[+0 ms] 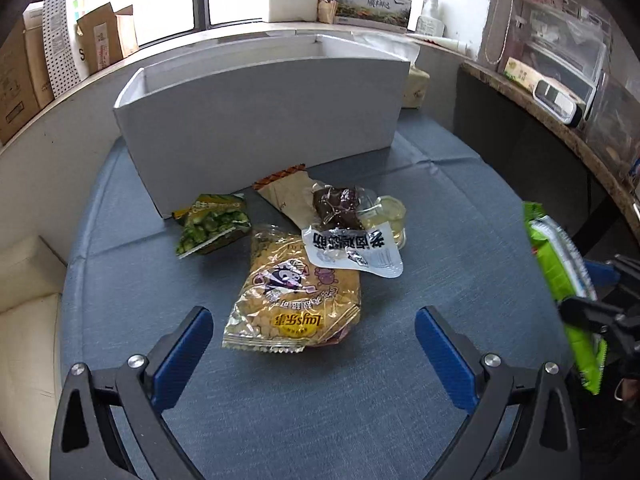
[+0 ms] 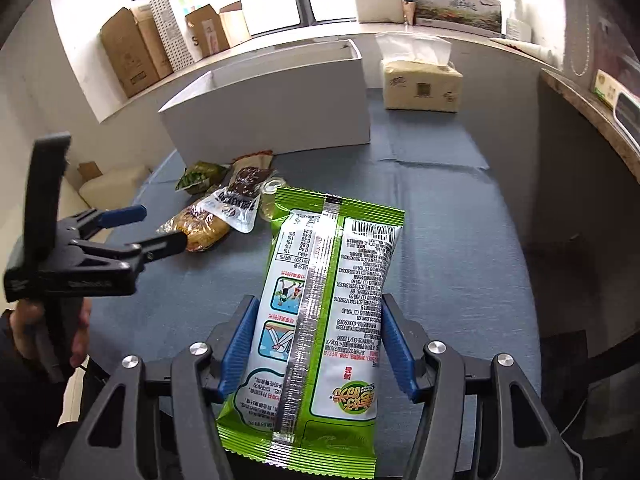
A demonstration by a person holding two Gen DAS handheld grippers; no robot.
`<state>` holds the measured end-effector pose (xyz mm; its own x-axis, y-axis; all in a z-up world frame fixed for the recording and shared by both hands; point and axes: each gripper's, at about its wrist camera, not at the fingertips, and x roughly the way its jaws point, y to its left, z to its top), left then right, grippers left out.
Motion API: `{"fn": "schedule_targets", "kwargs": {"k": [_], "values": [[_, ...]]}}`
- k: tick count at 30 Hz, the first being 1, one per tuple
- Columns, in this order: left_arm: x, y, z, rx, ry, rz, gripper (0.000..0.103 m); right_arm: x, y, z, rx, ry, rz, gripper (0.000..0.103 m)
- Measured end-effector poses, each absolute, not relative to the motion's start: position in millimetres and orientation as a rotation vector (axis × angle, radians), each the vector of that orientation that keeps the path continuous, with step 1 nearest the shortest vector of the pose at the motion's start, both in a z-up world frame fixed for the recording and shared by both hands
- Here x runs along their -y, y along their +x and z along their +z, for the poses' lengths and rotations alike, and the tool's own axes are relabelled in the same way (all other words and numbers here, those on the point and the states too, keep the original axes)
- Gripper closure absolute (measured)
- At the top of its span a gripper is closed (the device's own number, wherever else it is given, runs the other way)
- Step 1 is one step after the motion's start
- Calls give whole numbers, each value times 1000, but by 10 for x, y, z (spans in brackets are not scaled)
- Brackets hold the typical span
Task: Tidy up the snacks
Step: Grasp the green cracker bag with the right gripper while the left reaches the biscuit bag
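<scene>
**Green packet held aloft as snack pile waits on the bench**

Your right claw [image 2: 316, 344] is clamped on a green-and-white snack packet [image 2: 324, 300], its blue pads [image 2: 240, 344] pressing both long edges, the printed back and silver seam facing the camera. Your left claw [image 1: 314, 336] hangs wide apart above the blue-covered bench [image 1: 440, 280], gripping nothing; the yellow Lay's bag [image 1: 296, 296] lies just beyond its fingers at 12 o'clock. Touching that bag at its 1 o'clock corner is a clear pouch of dark meat with a white label [image 1: 344, 232], which overlaps a tan wrapper [image 1: 284, 192] and a small clear jelly cup [image 1: 390, 216]. A green pea packet [image 1: 212, 224] lies at the bag's 10 o'clock, against the white open-topped box [image 1: 260, 120] standing behind the pile. In the right wrist view, a tissue pack [image 2: 420, 84] sits at the box's 3 o'clock side.
</scene>
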<state>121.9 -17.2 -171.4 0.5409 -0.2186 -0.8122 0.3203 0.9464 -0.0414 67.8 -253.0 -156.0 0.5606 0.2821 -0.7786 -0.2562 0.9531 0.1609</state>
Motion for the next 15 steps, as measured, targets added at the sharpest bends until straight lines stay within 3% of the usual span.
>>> {"fn": "schedule_targets", "kwargs": {"k": [12,14,15], "values": [[237,1522,-1991,-991,151,-336,2,2549,676,-1589,-923,35,327,39],[227,1517,-2009,-994,167,-319,21,2549,680,-1593,-925,35,326,39],[217,1501,-1998,-991,167,-323,22,2550,680,-1596,-926,35,327,39]]}}
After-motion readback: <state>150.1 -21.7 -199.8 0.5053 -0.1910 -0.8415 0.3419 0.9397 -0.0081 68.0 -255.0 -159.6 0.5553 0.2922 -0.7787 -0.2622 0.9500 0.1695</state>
